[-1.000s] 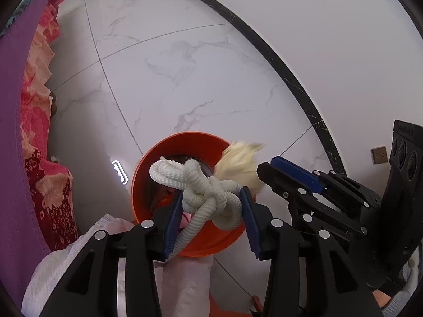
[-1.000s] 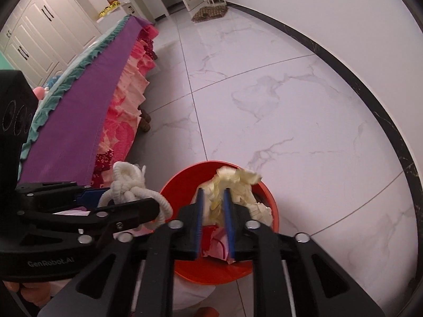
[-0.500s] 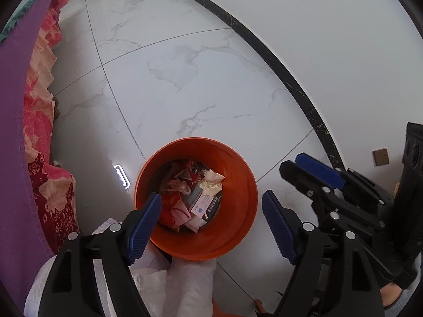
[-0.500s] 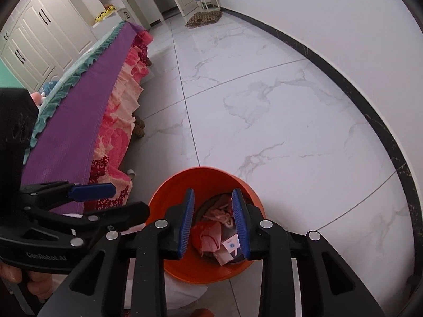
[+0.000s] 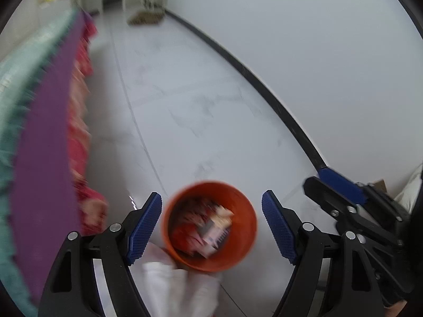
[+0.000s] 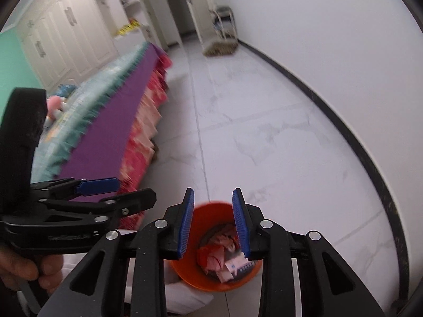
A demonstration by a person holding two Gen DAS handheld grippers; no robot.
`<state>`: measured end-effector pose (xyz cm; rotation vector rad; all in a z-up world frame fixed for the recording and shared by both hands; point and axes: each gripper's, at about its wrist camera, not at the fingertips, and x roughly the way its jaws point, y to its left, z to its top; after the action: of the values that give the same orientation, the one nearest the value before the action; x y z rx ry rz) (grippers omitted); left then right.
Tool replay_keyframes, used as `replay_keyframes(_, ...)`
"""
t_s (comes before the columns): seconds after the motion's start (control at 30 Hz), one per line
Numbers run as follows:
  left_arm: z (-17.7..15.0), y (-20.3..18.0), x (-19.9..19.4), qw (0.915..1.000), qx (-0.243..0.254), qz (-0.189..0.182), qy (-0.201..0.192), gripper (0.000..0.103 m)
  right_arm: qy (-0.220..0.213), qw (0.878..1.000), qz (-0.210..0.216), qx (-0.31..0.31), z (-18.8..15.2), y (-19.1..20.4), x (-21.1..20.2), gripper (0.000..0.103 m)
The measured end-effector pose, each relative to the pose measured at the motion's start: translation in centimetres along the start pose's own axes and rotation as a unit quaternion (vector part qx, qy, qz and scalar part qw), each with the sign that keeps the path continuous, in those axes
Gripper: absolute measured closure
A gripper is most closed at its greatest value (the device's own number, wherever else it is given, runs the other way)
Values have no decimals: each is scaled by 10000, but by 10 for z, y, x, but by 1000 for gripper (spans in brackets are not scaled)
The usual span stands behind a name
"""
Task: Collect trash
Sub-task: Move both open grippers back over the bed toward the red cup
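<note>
The left gripper (image 5: 211, 227) is standing with its blue-padded jaws spread wide and is holding nothing; the gap between the pads is framing the orange bin (image 5: 247, 237) from above, and neither pad is touching the rim. The right gripper (image 6: 214, 224) is standing with its jaws parted to a narrower gap and is likewise holding nothing; its pads are hanging over the far rim of the same bin (image 6: 185, 272), clear of the contents. The bin is sitting on the white marble floor (image 6: 264, 142), close to the bed, and the trash (image 5: 203, 232) is lying inside it: red and pink crumpled wrappers with a small white printed carton on top, seen more sharply in the right wrist view (image 6: 224, 253). The left wrist view is blurred, so finer detail of the contents cannot be read there. White cloth (image 5: 179, 288) is showing just below the bin, at its near side; what it belongs to cannot be told. The bed (image 6: 116, 121) is running along the left, carrying a purple cover with a teal fringe and a pink-red skirt. A black skirting strip (image 5: 264, 89) is following the white wall on the right. A bare hand (image 6: 23, 272) is gripping the handle of the left gripper at the lower left of the right wrist view.
</note>
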<state>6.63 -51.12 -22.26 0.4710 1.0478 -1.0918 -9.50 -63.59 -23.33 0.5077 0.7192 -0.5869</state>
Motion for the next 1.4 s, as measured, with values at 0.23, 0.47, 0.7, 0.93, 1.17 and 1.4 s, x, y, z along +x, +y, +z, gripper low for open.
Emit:
replay_keyframes(0.23, -3, 17, -98, 9903, -143, 669, -1207, 18, -781, 9953, 285, -496, 29, 55, -60, 56)
replay_keyframes(0.47, -26, 41, -159, 9775, -440, 1148, -1714, 18, -1216, 9871, 689, -776, 39, 104, -104, 50)
replay_keyframes(0.7, -62, 66, -205, 9643, -731, 1591, -1987, 12, -1350, 9791, 1085, -1070, 36, 157, -128, 45)
replay_keyframes(0.93, -103, 107, -249, 9480, -1169, 2053, -2133, 12, -1247, 9645, 1649, -1645, 26, 232, -135, 43)
replay_keyframes(1.17, -141, 154, -287, 9280, -1718, 2470, -2198, 12, -1081, 9460, 2106, -2214, 13, 312, -129, 43)
replay_keyframes(1.4, -177, 197, -306, 9118, -2246, 2680, -2153, 12, -856, 9297, 2436, -2626, -1, 380, -111, 39)
